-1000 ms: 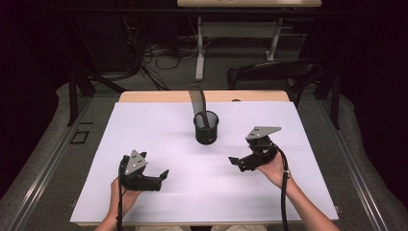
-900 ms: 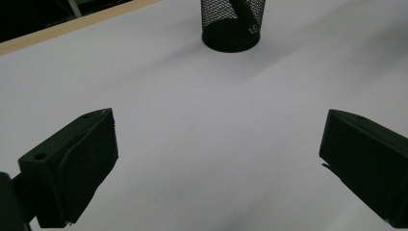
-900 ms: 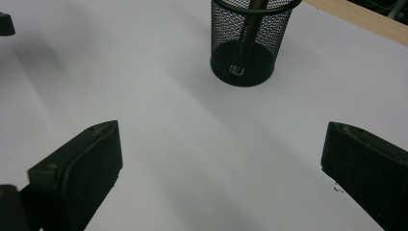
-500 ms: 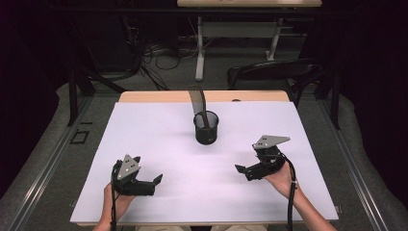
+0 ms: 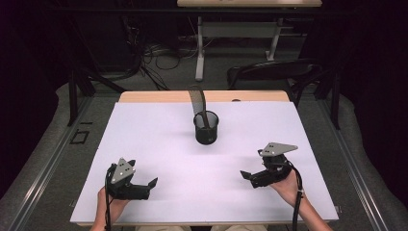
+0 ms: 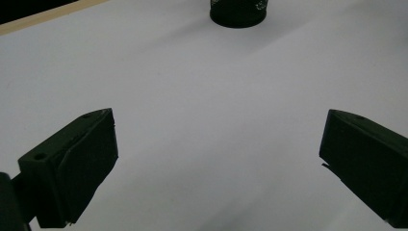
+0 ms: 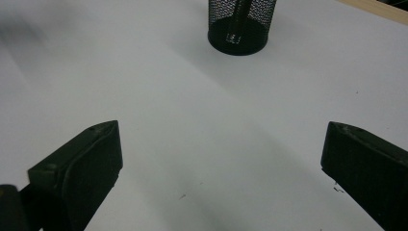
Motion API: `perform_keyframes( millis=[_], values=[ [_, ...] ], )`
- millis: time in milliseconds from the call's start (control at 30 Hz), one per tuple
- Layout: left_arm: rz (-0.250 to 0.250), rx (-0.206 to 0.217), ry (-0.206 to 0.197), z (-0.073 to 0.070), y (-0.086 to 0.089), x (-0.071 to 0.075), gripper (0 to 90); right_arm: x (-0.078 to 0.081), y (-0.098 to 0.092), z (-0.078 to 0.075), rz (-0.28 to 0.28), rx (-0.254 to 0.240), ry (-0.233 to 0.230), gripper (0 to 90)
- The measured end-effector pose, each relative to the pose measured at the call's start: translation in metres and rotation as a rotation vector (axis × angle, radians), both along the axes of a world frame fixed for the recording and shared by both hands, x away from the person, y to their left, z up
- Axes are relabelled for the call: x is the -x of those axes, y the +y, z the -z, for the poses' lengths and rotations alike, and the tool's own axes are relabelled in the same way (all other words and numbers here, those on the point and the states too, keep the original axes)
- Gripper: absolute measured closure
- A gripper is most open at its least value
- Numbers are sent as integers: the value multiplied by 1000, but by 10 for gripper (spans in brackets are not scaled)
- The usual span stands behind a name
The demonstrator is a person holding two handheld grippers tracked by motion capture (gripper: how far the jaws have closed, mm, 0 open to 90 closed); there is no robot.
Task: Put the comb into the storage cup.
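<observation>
A black mesh cup [image 5: 206, 127] stands upright at the middle of the white table sheet [image 5: 159, 144], with a flat dark strip [image 5: 198, 103] leaning out of it toward the back. The cup's base [image 6: 237, 12] sits at the top of the left gripper view, and the cup [image 7: 242, 26] is at the top of the right gripper view with a dark stick inside. My left gripper [image 5: 146, 186] rests near the front left edge, jaws wide apart and empty [image 6: 219, 166]. My right gripper [image 5: 249, 176] is at the front right, also open and empty [image 7: 221, 171].
A wooden table edge [image 5: 159, 96] shows behind the white sheet. Beyond the table are a dark chair [image 5: 269, 72], a white desk leg [image 5: 199, 48] and floor cables [image 5: 154, 57]. Metal rails [image 5: 43, 163] run along both sides of the table.
Both grippers have drawn back toward the front edge of the table and slightly outward. Their jaws stay open and the cup has not moved.
</observation>
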State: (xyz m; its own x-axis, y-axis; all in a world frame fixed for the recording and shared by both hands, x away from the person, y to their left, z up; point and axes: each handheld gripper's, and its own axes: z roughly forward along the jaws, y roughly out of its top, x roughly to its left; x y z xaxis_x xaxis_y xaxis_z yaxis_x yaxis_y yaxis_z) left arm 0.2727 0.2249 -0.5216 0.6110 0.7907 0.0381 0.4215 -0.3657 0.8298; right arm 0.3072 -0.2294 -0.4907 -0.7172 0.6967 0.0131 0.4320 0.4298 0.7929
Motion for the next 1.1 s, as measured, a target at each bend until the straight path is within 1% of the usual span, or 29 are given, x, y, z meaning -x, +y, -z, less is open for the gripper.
perform_keyframes(
  millis=[167,433,667,700,833,867,1100],
  values=[
    [3,-12,1,0,3,3,0,7,-6,2,11,-8,-8,4],
    [-1,-11,3,1,6,8,0,17,-18,7,31,-7,-19,4],
    [-4,-15,4,4,10,13,0,23,-28,11,58,-12,-19,4],
    [-7,-10,3,4,10,14,0,23,-29,11,62,-13,-16,4],
    [-9,-18,3,7,12,16,0,26,-32,14,70,-9,-12,3],
    [-9,-20,3,7,12,16,0,27,-32,15,74,-9,-17,3],
    [-8,-29,-5,10,12,19,0,32,-37,21,91,-23,-12,0]
  ],
)
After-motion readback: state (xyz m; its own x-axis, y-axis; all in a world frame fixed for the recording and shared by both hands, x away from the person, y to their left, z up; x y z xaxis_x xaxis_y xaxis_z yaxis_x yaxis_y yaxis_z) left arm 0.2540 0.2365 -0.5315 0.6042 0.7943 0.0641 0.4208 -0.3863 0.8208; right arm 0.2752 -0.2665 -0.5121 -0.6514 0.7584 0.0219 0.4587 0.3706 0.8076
